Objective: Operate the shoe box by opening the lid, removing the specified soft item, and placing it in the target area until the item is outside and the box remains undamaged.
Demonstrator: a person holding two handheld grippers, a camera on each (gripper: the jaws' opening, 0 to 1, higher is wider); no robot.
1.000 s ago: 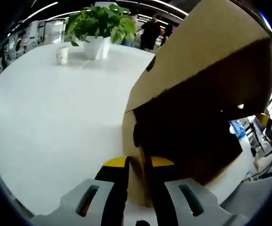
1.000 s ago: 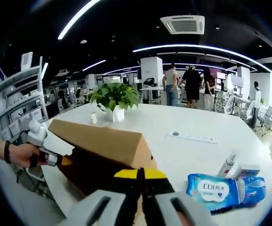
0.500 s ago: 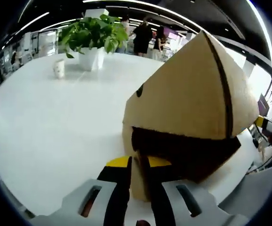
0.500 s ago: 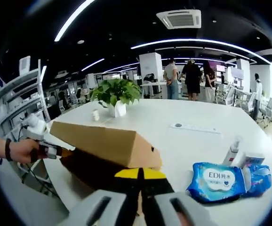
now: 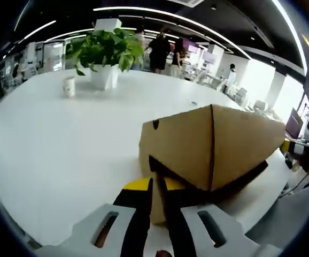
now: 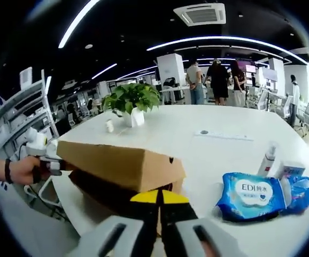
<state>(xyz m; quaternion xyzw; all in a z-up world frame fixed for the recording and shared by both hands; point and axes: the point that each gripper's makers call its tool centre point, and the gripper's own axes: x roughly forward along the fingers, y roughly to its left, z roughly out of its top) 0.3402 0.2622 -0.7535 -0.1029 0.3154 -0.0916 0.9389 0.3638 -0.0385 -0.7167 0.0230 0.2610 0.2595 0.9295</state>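
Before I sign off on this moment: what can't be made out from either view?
- Inside of the shoe box: hidden in both views by the lid, so no soft item is visible.
- Right gripper: its jaw tips merge with the dark gap under the lid, grip unclear.
- Wipes pack: small print unreadable, right gripper view.

you're working with a shoe box [image 5: 213, 147] of plain brown cardboard, matt and slightly fibrous, on a smooth white table [image 5: 63, 139] with a faint sheen. beside it, your wet-wipes pack [image 6: 253, 195] is glossy blue plastic film. the potted plant [image 6: 131, 103] sits in a smooth white pot.
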